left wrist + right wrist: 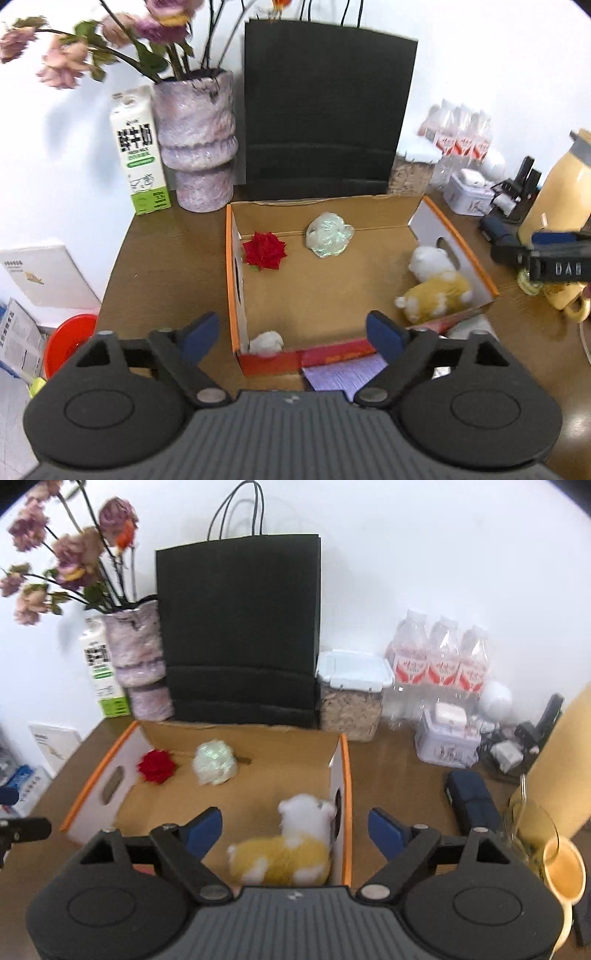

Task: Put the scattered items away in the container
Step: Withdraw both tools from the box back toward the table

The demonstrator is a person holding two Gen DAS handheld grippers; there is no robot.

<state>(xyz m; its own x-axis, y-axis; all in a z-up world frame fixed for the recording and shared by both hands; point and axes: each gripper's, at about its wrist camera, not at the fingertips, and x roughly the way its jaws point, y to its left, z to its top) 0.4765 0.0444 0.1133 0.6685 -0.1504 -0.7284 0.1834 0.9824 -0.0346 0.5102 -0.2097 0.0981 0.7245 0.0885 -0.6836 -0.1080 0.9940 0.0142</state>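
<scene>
Left gripper (pixel 291 338), right gripper (pixel 295 830): both spread wide, empty. Risk: clipping cardboard box (pixel 345 775) wall, toppling wine glass (pixel 532 834) beside it.

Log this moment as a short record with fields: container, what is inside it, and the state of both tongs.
container: open cardboard box with orange rims, on the brown table
inside, far left: red fabric rose
inside, far middle: pale white-green flower
inside, right wall: yellow and white plush toy, lying against the wall
inside, near left corner: small white fluffy item, partly hidden
left tongs: open, empty, over the box's near edge
right tongs: open, empty, over the plush toy
behind box: black paper bag
</scene>
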